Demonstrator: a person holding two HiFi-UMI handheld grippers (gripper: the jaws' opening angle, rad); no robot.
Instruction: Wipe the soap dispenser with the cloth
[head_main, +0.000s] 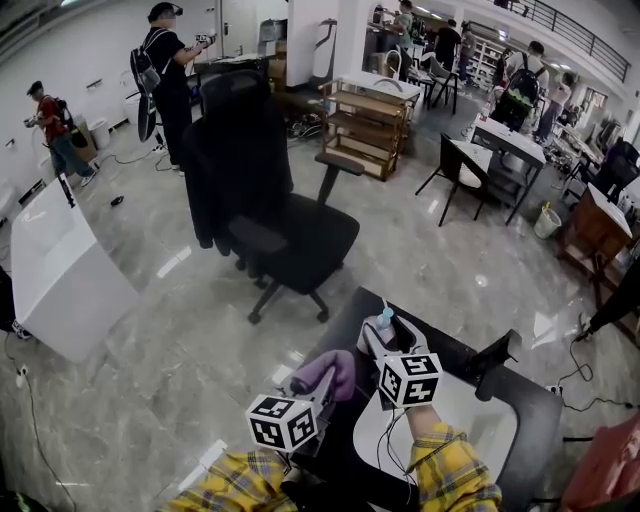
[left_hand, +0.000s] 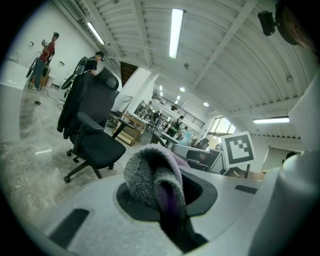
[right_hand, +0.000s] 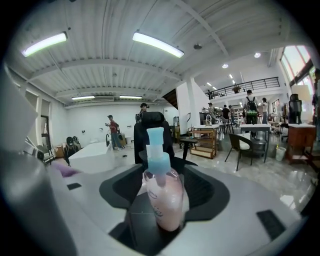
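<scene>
The pink soap dispenser (right_hand: 162, 200) stands upright between the jaws of the right claw (head_main: 388, 345), which is closed on its body. Just to that claw's left, the left claw (head_main: 322, 388) is clamped on a bunched grey-and-purple cloth (left_hand: 152, 175), apart from the bottle. A dark table (head_main: 540, 425) lies below both.

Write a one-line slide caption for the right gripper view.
Right gripper holding a pink, blue-topped soap dispenser between its jaws.

Head view looks steeply down; both gripper views look outward, sharing the chair (head_main: 295, 235).
</scene>
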